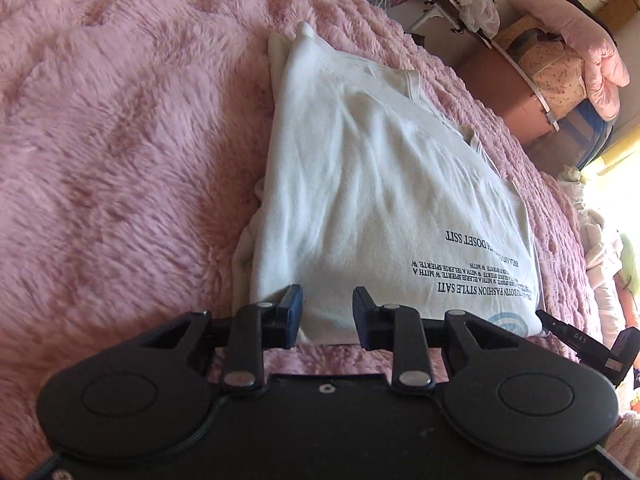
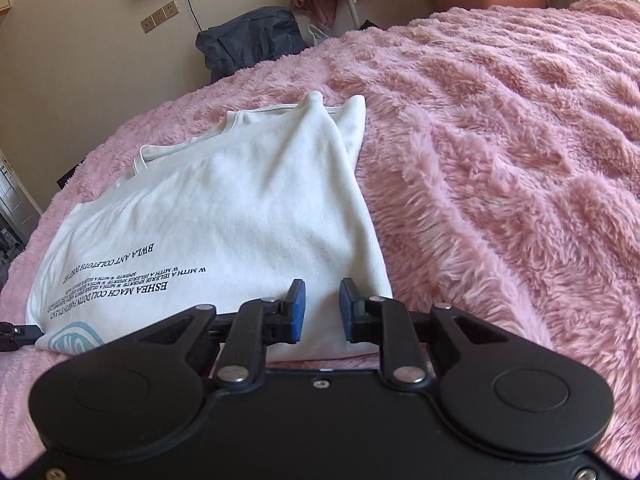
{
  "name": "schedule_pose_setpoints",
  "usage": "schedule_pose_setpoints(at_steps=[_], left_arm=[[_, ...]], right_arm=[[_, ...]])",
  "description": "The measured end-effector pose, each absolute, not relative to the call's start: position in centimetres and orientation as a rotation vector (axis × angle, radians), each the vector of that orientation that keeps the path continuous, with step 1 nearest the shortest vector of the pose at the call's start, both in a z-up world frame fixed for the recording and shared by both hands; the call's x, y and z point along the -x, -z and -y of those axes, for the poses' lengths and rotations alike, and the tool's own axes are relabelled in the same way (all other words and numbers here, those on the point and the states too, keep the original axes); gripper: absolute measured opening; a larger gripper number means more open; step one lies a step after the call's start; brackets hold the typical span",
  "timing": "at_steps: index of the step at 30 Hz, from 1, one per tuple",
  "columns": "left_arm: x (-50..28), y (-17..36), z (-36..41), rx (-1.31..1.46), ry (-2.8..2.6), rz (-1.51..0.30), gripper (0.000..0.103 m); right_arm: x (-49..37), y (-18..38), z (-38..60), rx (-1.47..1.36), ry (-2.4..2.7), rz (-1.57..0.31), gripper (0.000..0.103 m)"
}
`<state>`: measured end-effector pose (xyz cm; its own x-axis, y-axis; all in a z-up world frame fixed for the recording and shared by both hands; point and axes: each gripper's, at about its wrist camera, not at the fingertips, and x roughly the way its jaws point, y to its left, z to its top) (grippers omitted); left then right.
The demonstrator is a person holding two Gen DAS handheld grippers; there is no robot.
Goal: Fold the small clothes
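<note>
The white shirt (image 1: 372, 184) lies half-folded on the pink blanket (image 1: 120, 140), its near hem between the parted fingers of the left gripper (image 1: 326, 314) and right gripper (image 2: 322, 306). Neither is clamped; a shallow pinch could catch only the top layer and undo the fold.

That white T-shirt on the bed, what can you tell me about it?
The white T-shirt is soft knit cotton by the look of it, folded lengthwise into a long panel with its ribbed neckline at the far end. Black printed lettering and a pale blue emblem sit near the close edge. It lies flat on the fluffy pink blanket.
</note>
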<state>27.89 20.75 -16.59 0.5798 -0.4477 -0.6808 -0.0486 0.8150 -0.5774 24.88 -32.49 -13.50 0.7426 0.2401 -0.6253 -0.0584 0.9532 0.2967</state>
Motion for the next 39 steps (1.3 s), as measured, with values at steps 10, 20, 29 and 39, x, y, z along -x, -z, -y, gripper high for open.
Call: schedule_pose_setpoints(at_steps=[10, 20, 29, 39], left_arm=[[-27.8, 10.5, -23.4, 0.523, 0.267, -0.843, 0.040], [-33.8, 10.4, -27.1, 0.509, 0.165, -0.809, 0.042], [-39.9, 13.6, -28.5, 0.633, 0.142, -0.829, 0.042], [-43.7, 16.0, -29.8, 0.839, 0.186, -0.814, 0.044]], right_arm=[[-23.2, 8.9, 24.8, -0.134, -0.270, -0.687, 0.025], [-19.4, 7.6, 4.3, 0.283, -0.630, -0.597, 0.050], [-18.5, 10.9, -5.3, 0.522, -0.741, -0.529, 0.049], [-18.2, 13.5, -9.3, 0.760, -0.670, -0.406, 0.055]])
